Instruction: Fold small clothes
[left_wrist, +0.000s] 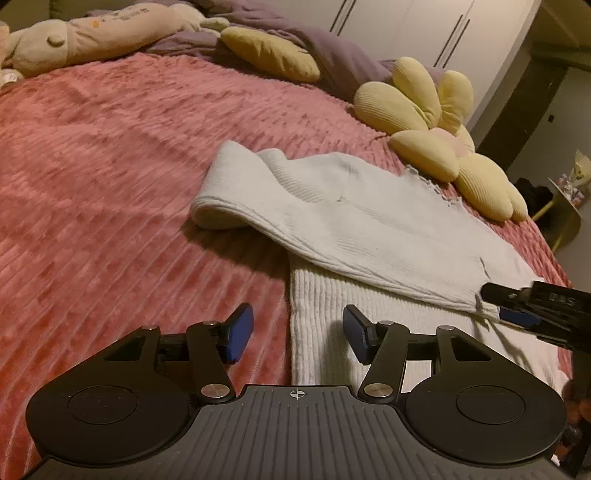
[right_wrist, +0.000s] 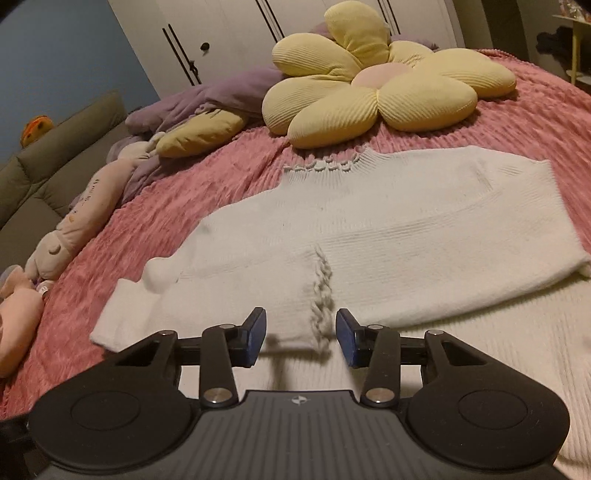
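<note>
A white knit sweater lies flat on the pink bedspread, its collar towards the flower cushion. One sleeve is folded across the body, and its cuff ends by my right gripper. My left gripper hovers open over the left edge of the ribbed lower body with nothing between its pads. My right gripper stands open low over the sleeve end with its cable-knit strip. Its pads do not press the cloth.
A yellow flower cushion sits just beyond the collar. A purple quilt, a yellow pillow and a plush toy lie along the bed's far side. A green sofa and white wardrobes stand beyond.
</note>
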